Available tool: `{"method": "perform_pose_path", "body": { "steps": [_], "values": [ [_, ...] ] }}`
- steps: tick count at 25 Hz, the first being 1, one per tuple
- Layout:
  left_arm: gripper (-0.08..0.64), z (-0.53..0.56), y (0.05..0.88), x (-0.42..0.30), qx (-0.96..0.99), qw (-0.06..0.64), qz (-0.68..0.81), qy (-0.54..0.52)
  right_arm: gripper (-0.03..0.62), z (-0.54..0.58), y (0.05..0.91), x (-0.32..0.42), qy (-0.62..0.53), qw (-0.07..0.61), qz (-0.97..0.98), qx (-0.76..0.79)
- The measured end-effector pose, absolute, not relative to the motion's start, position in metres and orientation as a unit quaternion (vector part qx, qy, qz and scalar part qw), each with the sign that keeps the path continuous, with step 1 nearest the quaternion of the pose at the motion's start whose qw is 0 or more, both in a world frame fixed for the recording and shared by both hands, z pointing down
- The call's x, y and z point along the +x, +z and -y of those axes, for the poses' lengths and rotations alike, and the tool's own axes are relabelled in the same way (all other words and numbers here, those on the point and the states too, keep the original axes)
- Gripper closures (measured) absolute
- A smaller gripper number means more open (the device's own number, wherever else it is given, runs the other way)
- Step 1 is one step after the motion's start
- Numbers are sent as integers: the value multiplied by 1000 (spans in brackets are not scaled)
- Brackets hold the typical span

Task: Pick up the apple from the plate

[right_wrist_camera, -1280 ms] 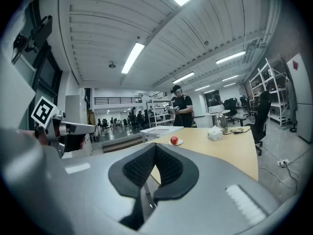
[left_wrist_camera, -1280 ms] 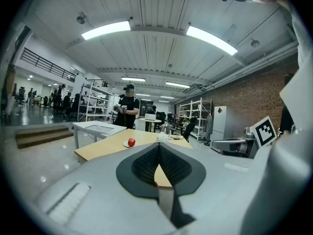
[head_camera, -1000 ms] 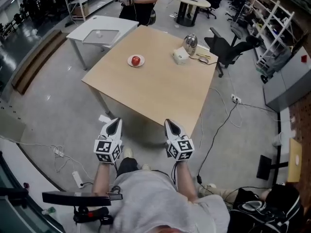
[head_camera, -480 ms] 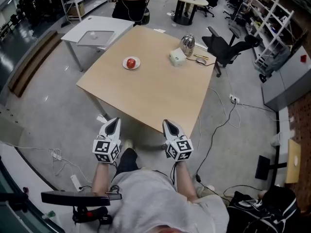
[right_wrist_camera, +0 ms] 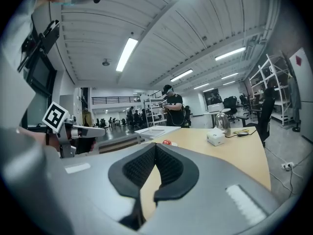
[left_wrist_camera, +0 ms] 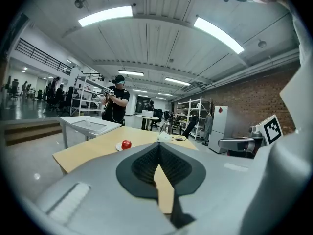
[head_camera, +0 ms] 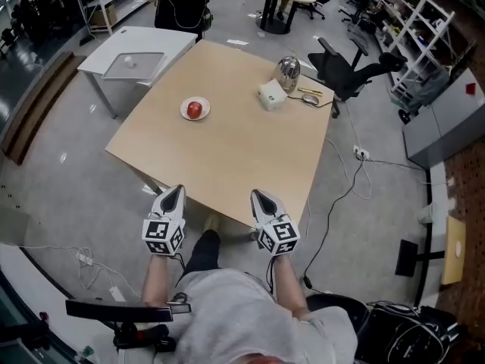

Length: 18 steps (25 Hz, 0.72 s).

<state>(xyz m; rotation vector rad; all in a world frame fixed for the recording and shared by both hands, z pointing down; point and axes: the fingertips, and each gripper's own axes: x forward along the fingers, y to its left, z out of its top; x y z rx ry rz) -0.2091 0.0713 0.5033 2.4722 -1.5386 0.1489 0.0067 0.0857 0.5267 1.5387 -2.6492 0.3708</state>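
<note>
Wooden table fills the middle. Just off its near edge, the left gripper and the right gripper are both clenched, with nothing between their jaws. Toward the table's far left sits a white plate bearing the red apple.

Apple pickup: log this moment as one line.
apple: on plate, untouched | left gripper: shut, empty | right gripper: shut, empty | both far from apple
</note>
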Motion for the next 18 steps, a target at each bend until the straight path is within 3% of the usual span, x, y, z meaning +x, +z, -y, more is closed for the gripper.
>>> {"method": "perform_pose_path", "body": {
  "steps": [18],
  "values": [
    [540,98,536,-210,844,141,508,100,586,61,559,-6,160,65,849,500]
  ]
}}
